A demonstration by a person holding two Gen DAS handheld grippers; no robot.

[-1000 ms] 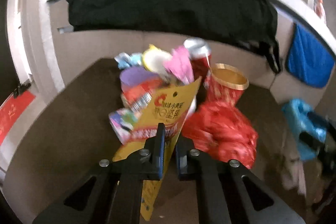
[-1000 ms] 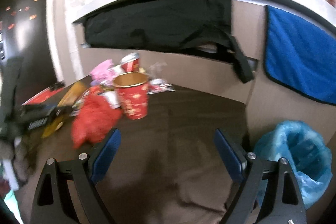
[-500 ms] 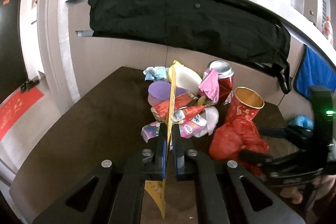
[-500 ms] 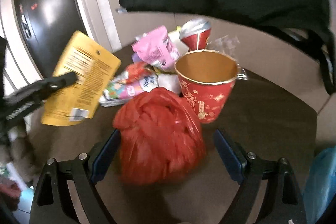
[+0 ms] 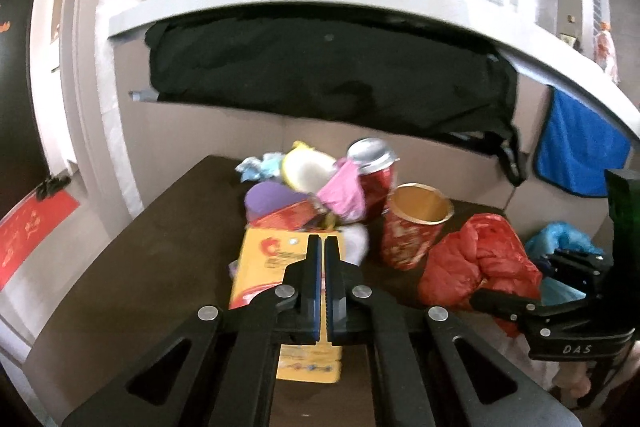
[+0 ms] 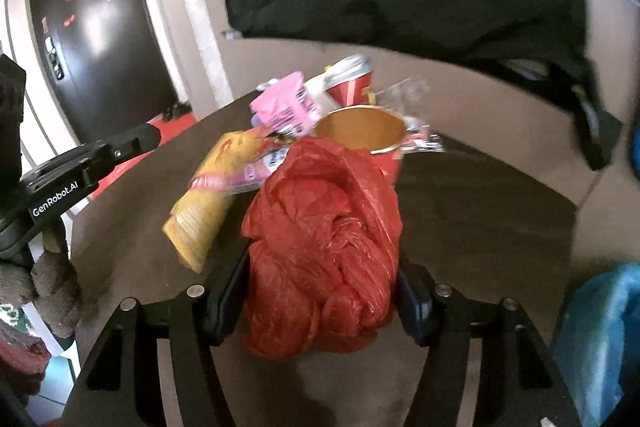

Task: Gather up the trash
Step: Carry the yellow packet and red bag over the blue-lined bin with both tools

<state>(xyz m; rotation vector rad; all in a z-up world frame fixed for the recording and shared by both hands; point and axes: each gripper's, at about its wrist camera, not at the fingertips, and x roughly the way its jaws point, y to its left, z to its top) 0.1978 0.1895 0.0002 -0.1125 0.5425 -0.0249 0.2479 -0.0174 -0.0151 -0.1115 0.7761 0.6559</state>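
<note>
Closing in, the right gripper point(image 6: 322, 291) has its jaws pressing both sides of the crumpled red plastic bag point(image 6: 324, 239) on the dark brown table point(image 6: 480, 227). Just beyond sits the red paper cup with gold rim point(image 6: 362, 131). Off left, the left gripper point(image 5: 322, 263) is fully closed, empty, above the flat yellow snack packet point(image 5: 266, 267).

A crumpled red plastic bag point(image 6: 324, 247) sits on the dark table point(image 6: 480, 227), just in front of a red paper cup point(image 6: 362, 131) standing upright with its gold inside showing. Left of the bag, a flat yellow packet point(image 6: 208, 215) lies by the wrapper heap point(image 5: 320, 195), with a red can point(image 5: 374, 167) behind the cup.
</note>
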